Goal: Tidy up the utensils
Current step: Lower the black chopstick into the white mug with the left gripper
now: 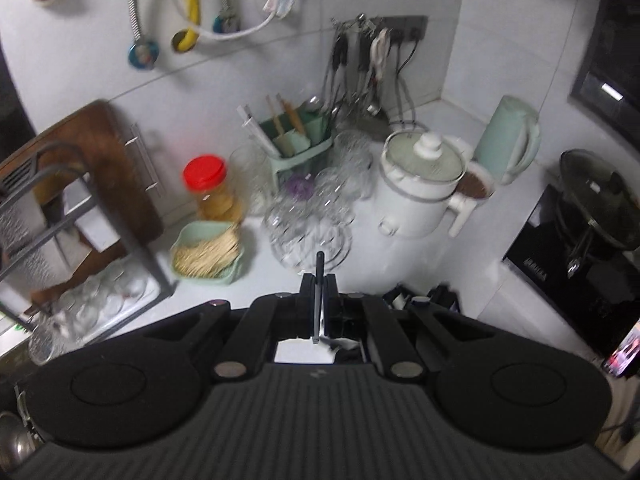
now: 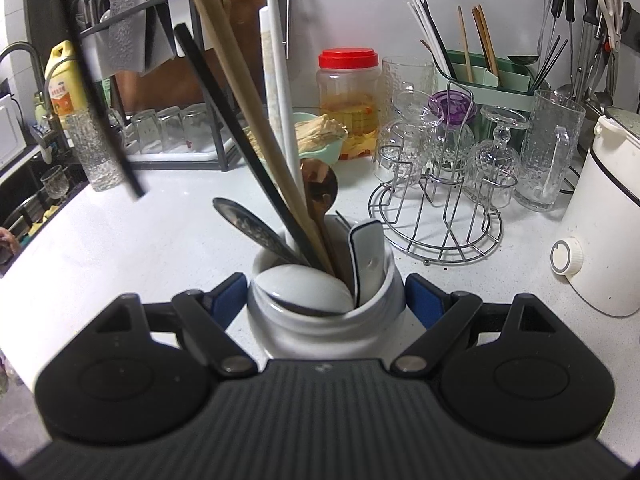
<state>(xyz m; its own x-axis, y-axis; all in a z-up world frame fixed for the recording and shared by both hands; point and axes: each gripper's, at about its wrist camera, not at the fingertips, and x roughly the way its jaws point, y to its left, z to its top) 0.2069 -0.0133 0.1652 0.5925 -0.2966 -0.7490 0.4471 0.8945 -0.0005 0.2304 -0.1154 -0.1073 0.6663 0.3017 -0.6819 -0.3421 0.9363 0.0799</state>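
A white kitchen tabletop (image 2: 132,216) under white tiled walls carries glassware on a wire rack (image 2: 436,220), a red-lidded jar (image 2: 348,100) and a pale green utensil caddy (image 1: 298,140) at the back. The right claw (image 2: 324,300) clasps a white ceramic jar (image 2: 320,316), its blue pads against either side of the smooth, rounded body. The jar holds long utensils: a tan wooden handle (image 2: 248,120), a black chopstick (image 2: 240,140), a white rod, a copper-toned spoon (image 2: 320,188), a patterned metal spoon and glossy white ceramic spoons. The left claw (image 1: 318,296) is closed on one thin dark chopstick (image 1: 319,280), held upright above the tabletop, well short of the caddy.

Risks, as judged: the slim, smooth stick could pivot or slip from its narrow grip; carried toward the caddy, it passes over the faceted glasses (image 1: 312,216), and a low path could knock them. The tall, leaning handles make the jar top-heavy should the grip loosen.
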